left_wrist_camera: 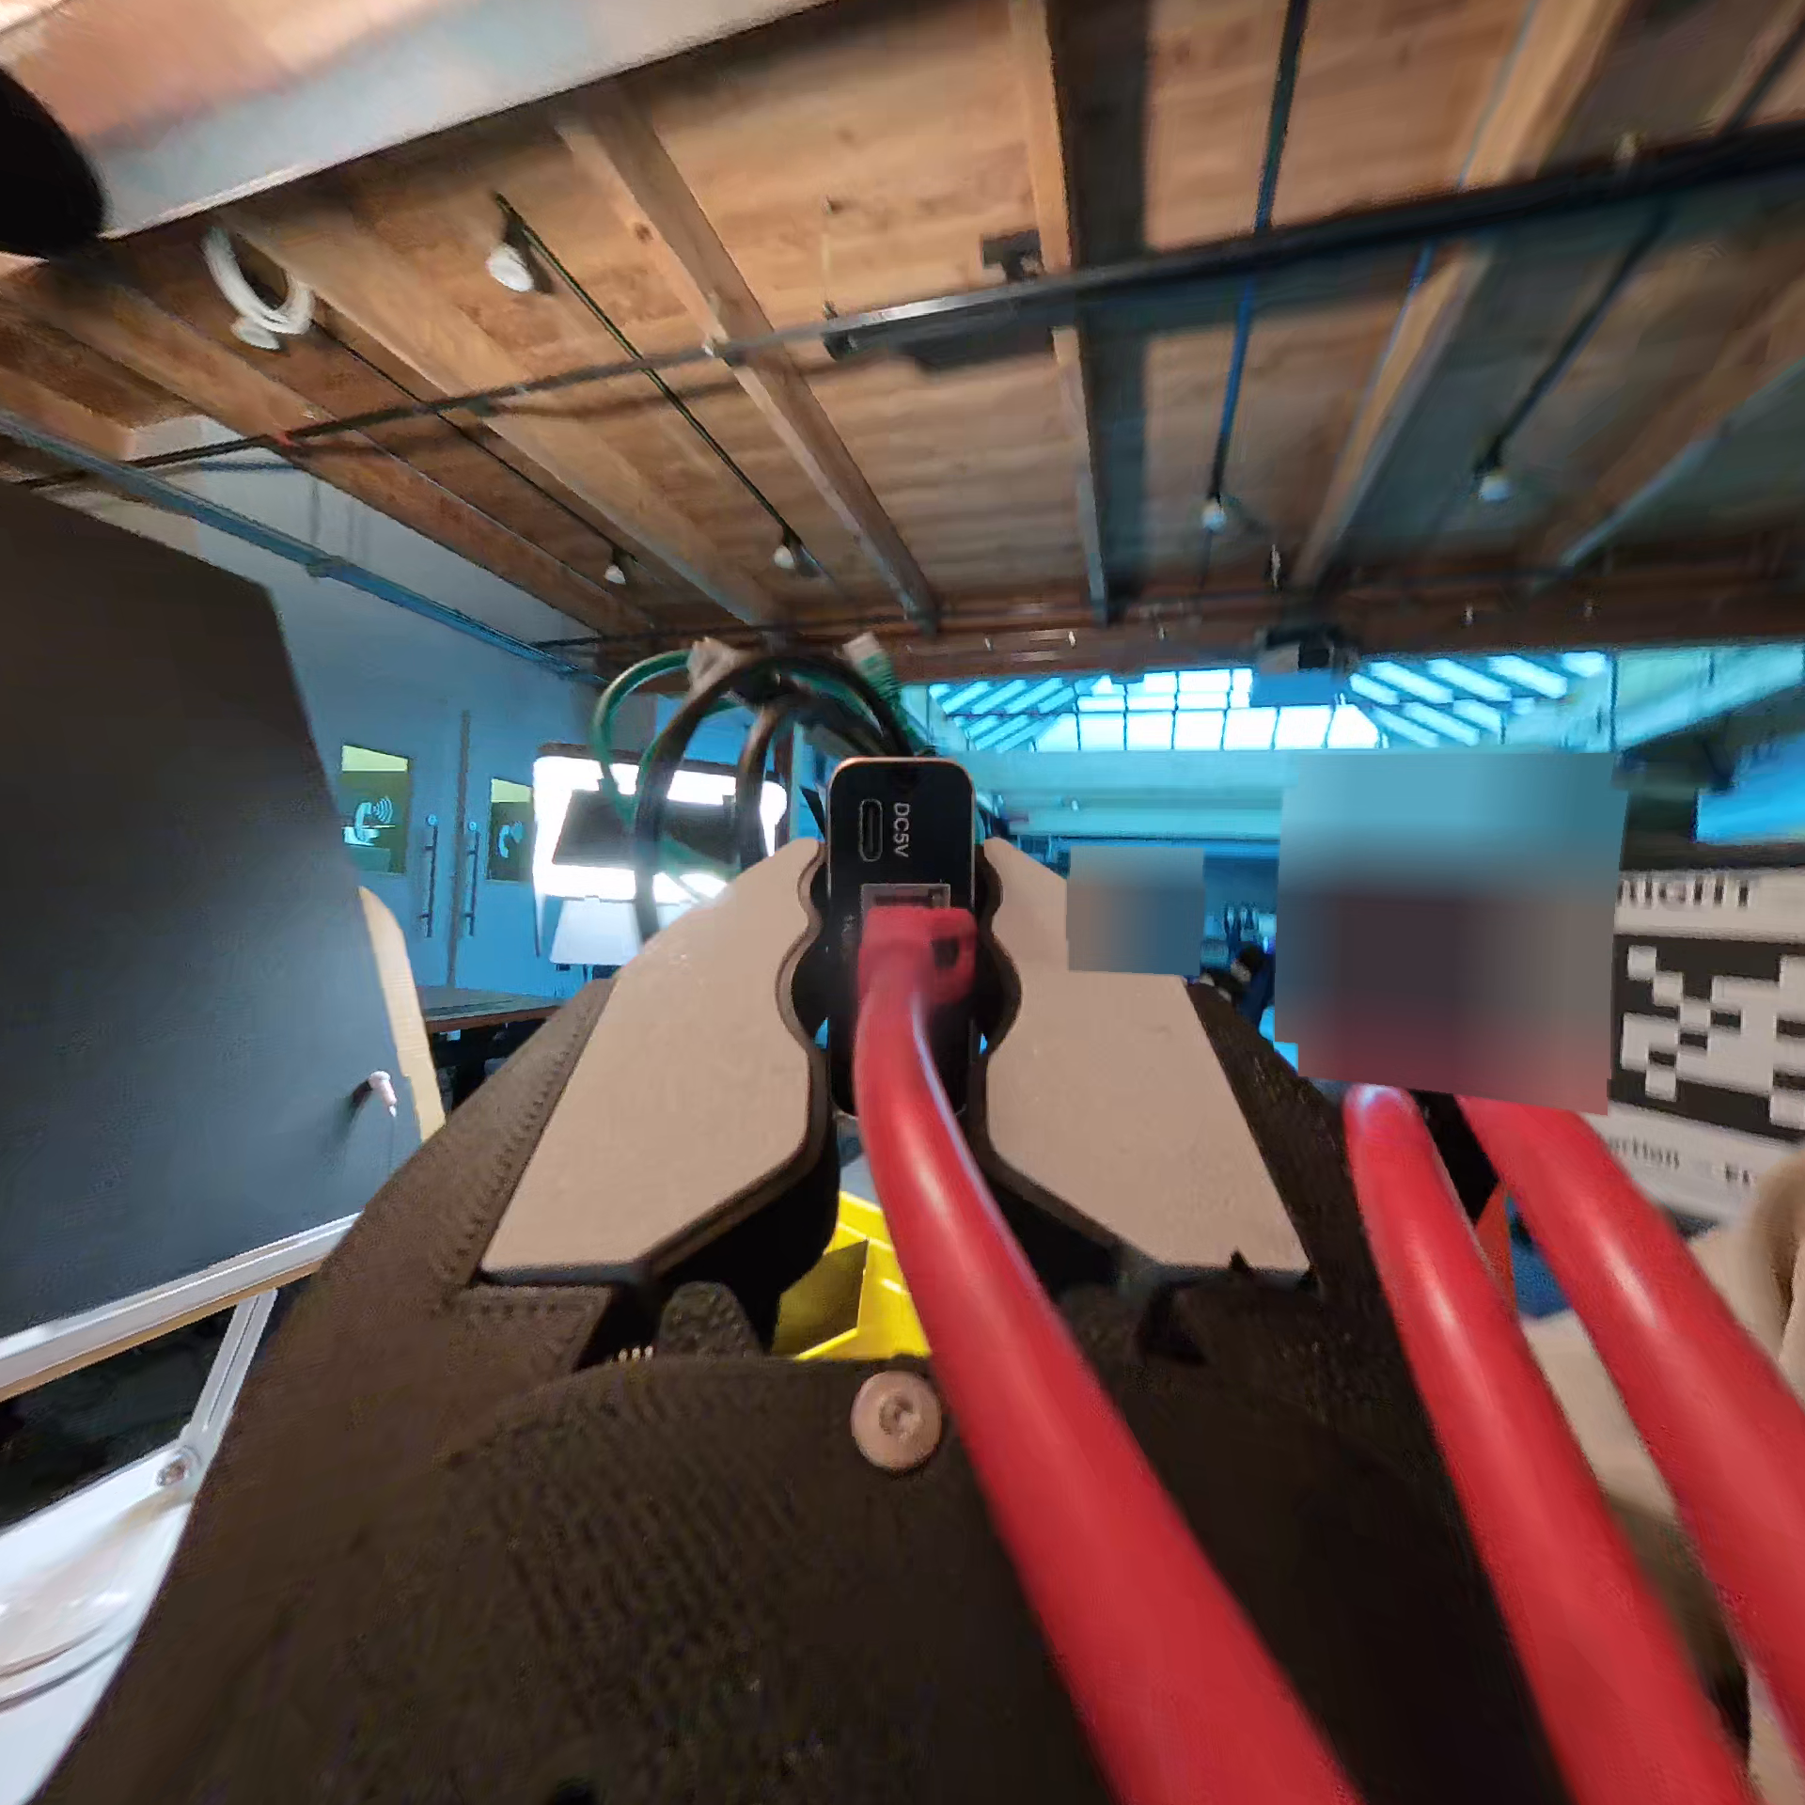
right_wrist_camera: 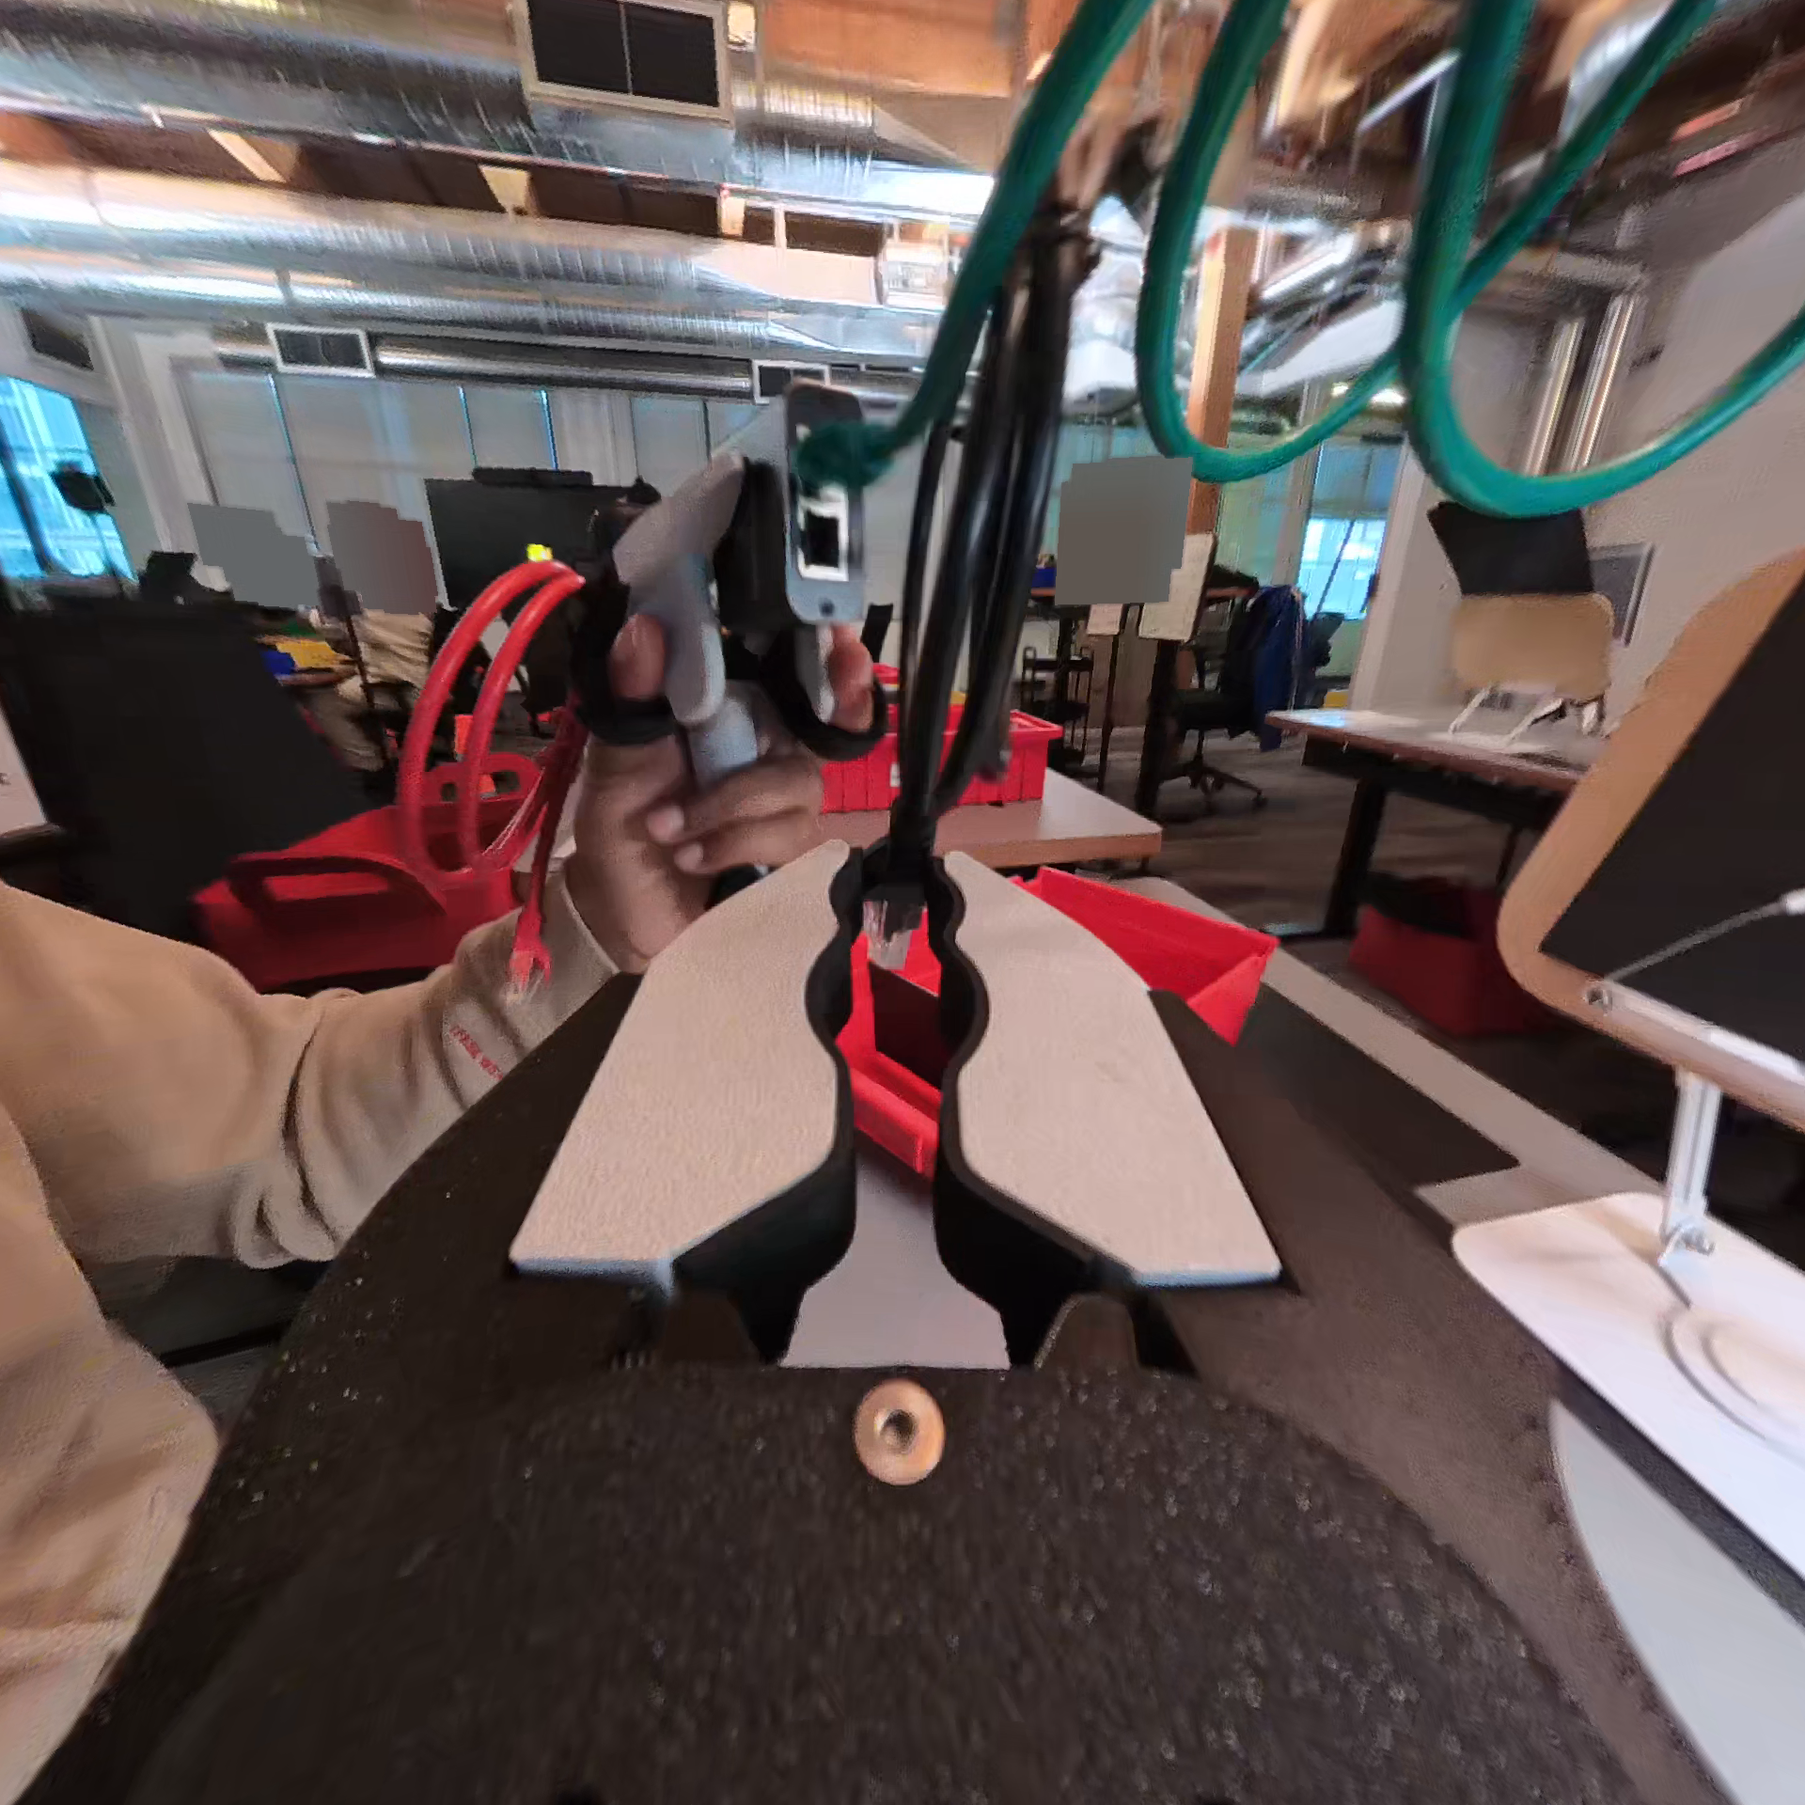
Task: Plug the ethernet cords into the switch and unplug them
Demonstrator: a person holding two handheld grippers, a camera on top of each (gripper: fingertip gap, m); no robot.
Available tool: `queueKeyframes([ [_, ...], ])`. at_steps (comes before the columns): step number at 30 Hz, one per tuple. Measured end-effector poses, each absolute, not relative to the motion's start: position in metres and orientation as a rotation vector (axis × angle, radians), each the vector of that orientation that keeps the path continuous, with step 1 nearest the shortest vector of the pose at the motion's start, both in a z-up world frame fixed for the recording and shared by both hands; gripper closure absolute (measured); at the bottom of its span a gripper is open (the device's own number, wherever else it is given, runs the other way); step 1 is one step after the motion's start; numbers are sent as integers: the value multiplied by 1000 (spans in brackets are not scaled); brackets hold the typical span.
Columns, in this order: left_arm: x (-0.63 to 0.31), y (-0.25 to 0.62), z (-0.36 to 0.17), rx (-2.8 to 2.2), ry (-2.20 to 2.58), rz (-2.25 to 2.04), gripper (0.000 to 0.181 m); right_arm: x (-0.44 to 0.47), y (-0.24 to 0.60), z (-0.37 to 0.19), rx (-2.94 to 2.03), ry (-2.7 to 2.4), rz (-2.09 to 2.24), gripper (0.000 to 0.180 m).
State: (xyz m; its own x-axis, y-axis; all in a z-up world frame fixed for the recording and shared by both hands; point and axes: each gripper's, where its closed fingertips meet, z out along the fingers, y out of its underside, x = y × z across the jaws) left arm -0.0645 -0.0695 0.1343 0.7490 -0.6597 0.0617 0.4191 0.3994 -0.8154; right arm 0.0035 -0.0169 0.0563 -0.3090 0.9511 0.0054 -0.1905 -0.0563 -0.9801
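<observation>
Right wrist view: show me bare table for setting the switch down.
Grey tabletop lies bare nearer than the red bin; so does the black mat between bin and white stand base. Green cords and the black cord crowd the air above.

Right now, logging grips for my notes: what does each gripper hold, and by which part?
Left gripper: the switch, clamped across its sides. Right gripper: the black cord, pinched just behind its plug.

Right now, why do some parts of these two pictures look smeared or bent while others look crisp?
Left wrist view: the tool and the switch it clamps are sharp, the red cord near the lens smears, and the ceiling beams bow from the wide-angle lens. Right wrist view: the green cord overhead is motion-blurred, the black cord's plug in the tool is fairly crisp, and the far room is soft.
</observation>
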Motion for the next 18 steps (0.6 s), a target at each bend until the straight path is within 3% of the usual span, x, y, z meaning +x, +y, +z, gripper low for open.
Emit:
queueKeyframes([
  [5, -118, -77, 143, -896, 144, -663, 155, 13, 13, 53, -974, -1245, 1558, 169],
  [8, -131, -77, 142, -919, 129, -642, 156, 20, 30, 48, -991, -1273, 1464, 180],
  [18, -126, -71, 137, -953, 141, -622, 156, 33, 34, 27, -1023, -1537, 1140, 180],
])
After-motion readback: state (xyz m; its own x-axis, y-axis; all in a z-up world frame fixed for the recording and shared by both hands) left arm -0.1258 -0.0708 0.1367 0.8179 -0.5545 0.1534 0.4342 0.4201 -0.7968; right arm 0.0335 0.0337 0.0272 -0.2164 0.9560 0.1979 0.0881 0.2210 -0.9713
